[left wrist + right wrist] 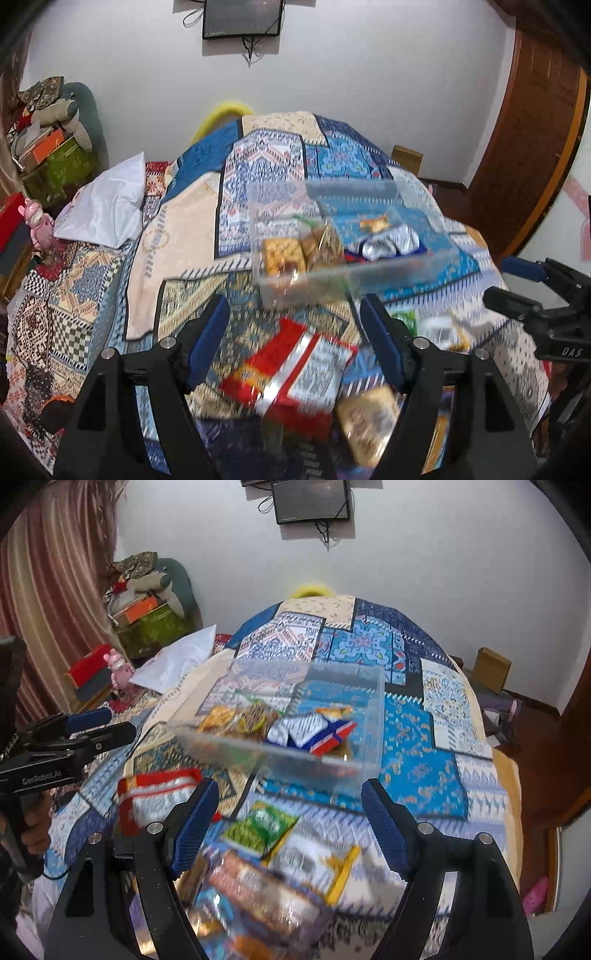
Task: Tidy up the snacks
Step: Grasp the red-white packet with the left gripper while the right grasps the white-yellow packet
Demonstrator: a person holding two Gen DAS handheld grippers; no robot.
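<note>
- Between my left gripper (293,314) fingers, spread and gripping nothing, lies a blurred red packet (291,369) at the frame's bottom centre.
- My right gripper (290,801) is likewise spread and empty above a green packet (258,827) and crinkly wrappers too smeared to read.
- Mid-frame, a clear plastic box (369,716) on the patchwork bedspread (417,775) holds shiny foil snacks (306,731).

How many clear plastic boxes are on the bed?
1. The clear plastic box stands on the patterned bedspread beyond both grippers, with snack packets inside. Nothing suggests a second one, though blur hides some detail.
</note>
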